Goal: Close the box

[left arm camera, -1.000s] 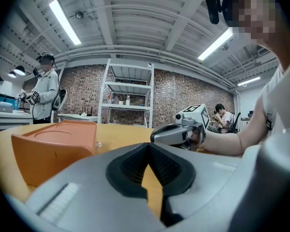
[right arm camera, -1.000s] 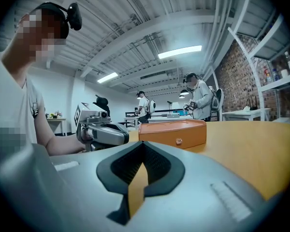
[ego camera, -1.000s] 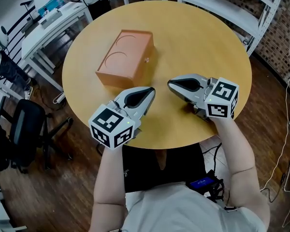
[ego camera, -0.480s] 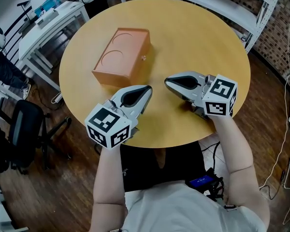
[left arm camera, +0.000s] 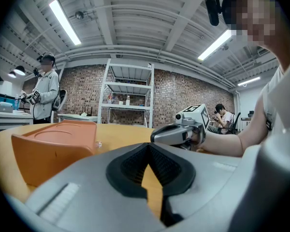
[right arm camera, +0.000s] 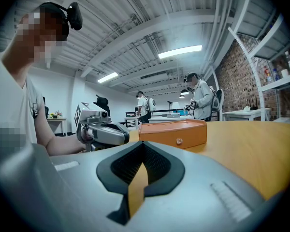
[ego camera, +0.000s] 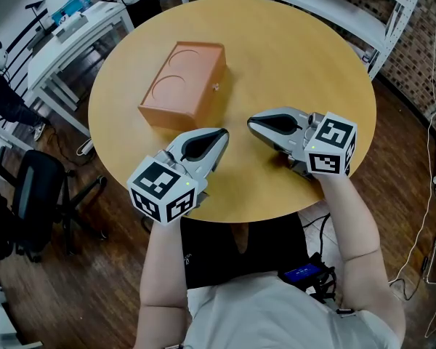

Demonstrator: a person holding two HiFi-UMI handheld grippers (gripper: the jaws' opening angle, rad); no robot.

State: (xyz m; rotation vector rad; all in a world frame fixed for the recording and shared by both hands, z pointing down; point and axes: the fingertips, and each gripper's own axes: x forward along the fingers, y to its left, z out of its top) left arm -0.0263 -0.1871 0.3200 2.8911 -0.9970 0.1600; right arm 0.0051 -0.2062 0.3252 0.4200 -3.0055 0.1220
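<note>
Round table point(ego camera: 298, 64); orange box point(ego camera: 183, 84) shut | left hand-held gripper point(ego camera: 223, 134) closed | right hand-held gripper point(ego camera: 252, 125) closed

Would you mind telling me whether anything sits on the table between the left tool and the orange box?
Nothing visible does: only bare round wooden table lies between the left tool and the orange rectangular box.

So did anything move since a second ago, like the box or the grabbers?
Nothing really moved or got grabbed. The whole picture only slid a tiny bit, as if the head camera shifted. The orange box sits in the same spot on the round table, lid down. The left gripper and right gripper stay shut and empty, apart from the box.
</note>
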